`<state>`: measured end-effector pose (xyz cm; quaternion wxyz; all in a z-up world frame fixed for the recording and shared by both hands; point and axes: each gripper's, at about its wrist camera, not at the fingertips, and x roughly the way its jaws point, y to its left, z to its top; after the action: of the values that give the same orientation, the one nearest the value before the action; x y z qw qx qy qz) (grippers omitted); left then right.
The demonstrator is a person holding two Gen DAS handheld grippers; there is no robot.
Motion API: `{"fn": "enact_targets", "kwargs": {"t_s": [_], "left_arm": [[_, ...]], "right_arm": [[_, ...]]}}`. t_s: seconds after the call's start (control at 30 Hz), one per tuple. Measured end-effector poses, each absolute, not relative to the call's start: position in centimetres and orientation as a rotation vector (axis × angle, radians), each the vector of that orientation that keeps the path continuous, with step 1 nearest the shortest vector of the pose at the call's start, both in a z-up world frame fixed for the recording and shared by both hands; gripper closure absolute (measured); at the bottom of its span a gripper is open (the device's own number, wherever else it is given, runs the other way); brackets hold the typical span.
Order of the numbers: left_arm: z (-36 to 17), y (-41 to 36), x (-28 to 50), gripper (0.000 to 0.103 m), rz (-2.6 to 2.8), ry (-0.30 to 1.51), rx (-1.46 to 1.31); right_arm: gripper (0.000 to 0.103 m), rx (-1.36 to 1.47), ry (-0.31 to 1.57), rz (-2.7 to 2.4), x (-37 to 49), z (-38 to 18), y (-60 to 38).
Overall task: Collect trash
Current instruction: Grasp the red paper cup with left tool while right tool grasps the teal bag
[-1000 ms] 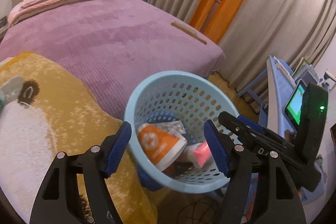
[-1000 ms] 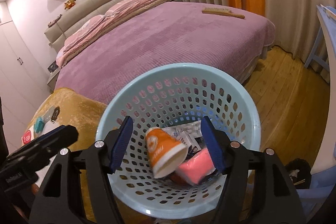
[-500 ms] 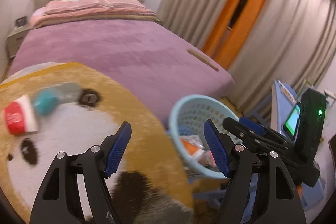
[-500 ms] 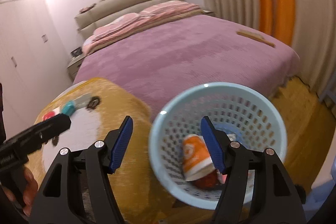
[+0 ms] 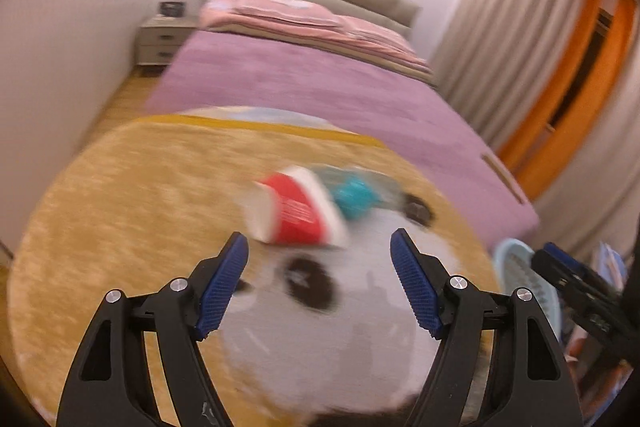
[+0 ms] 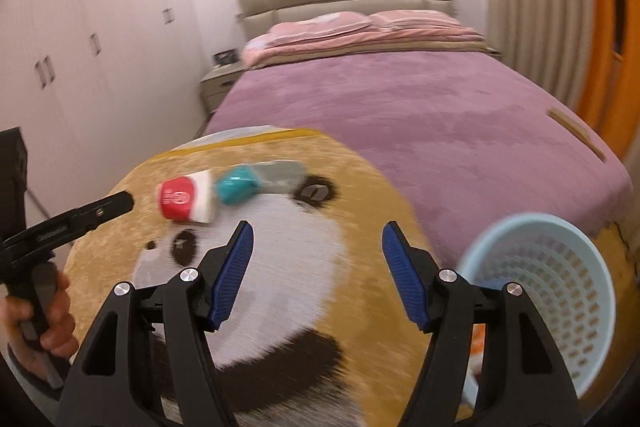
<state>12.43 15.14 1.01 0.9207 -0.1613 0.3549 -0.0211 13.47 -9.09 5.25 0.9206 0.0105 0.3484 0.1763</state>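
A red and white paper cup lies on its side on the panda blanket, with a teal crumpled item and a grey wrapper touching it on the right. My left gripper hangs open just short of the cup, nothing between its fingers. The right wrist view shows the same cup and teal item at upper left. My right gripper is open and empty over the panda face. The light blue perforated basket sits at the right, with orange trash barely visible inside.
The blanket covers the foot of a purple bed with pink bedding at the head. A wooden brush lies near the bed's right edge. A hand holds the left gripper. White wardrobes stand at left.
Both views have swung left, away from the basket and onto the panda blanket. The red cup and teal item have come toward the centre. Both grippers stay open and empty.
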Motion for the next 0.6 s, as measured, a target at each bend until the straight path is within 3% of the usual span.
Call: {"fn": "enact_targets", "kwargs": {"t_s": [0.6], "left_arm": [[-5.0, 17.7, 23.1, 0.023, -0.214, 0.902, -0.401]], "right_arm": [[0.04, 0.087, 0.887, 0.445, 22.7, 1.4, -3.5]]}}
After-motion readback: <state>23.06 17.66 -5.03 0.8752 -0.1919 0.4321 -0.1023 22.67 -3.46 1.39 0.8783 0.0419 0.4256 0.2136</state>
